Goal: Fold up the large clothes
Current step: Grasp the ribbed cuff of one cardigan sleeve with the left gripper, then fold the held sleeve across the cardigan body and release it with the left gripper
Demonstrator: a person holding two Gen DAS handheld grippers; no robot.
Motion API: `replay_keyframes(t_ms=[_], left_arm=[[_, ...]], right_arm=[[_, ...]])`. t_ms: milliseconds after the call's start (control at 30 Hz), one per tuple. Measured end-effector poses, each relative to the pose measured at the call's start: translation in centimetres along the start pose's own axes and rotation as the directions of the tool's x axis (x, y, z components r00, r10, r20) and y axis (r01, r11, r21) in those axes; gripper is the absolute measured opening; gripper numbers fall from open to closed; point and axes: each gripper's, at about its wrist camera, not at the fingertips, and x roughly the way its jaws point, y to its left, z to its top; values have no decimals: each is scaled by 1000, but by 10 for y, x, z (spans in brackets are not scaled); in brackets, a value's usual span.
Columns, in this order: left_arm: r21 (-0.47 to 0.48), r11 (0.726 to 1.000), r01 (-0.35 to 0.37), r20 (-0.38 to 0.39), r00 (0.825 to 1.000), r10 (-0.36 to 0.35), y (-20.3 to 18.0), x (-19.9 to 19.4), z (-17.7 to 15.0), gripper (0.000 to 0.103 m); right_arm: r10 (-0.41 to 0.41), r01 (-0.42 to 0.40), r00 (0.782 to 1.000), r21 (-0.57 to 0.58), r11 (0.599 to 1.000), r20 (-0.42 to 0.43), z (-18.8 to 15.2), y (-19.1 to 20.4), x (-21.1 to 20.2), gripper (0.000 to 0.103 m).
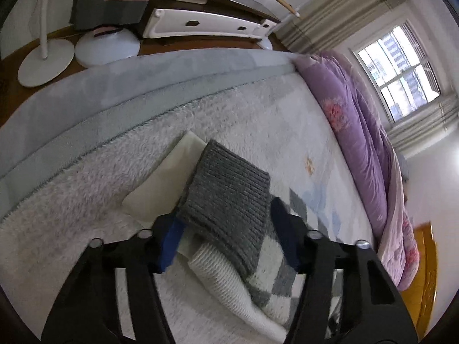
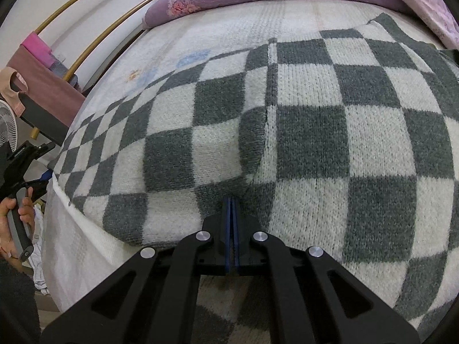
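The grey-and-white checkered knitted sweater [image 2: 330,132] is lying on the bed [image 1: 229,109]. The right claw [image 2: 231,200] is pinching its near edge shut; the left claw [image 1: 226,223] is half-open around the grey ribbed cuff [image 1: 229,200].

A wide bed [image 1: 258,109] with a fluffy white cover fills the room; everything else sits around it. A rolled purple floral quilt [image 1: 361,132] lies along its far side. Beyond the quilt, a paned window [image 1: 398,71] lets in bright daylight, with pale striped curtains [image 1: 338,8] hanging beside it. A grey-blue mattress edge [image 1: 114,86] borders the bed nearest the brown wooden floor [image 1: 11,86]. On that floor stand a round white lamp base [image 1: 46,63] and a white dome-shaped base [image 1: 107,47] (possibly a fan's). White walls [image 1: 430,195] enclose the bed, and an orange wooden board [image 1: 424,263] shows past the quilt's end.
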Motion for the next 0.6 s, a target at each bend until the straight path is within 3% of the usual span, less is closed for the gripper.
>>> replay_keyframes(t_ms=[100,133,167,300,433,600], left_arm=[[1,1000,-24,-21,999,24,-4,10,-4,46],[6,999,-39,-27,999,39,-6,13,-5,39],[21,998,-52,-20,998,53,-9,14,-6,21],[159,980,-118,55,992,111,-33,2,-12,11],[237,970,-61,122,992,33,-62,-29,-18,9],[379,924,58,146,982,-121,-125,-73,-40,9]], right_arm=[[3,-3,1000,5,1000,-4,0,-2,0,0],[4,-4,1000,8,1000,-4,0,-2,1,0],[7,-7,1000,11,1000,-4,0,-3,2,0],[26,-26,1000,33,999,-8,1,-7,6,0],[48,-48,999,50,998,-5,0,-13,7,0],[52,-52,999,49,997,-8,-3,-16,7,0]])
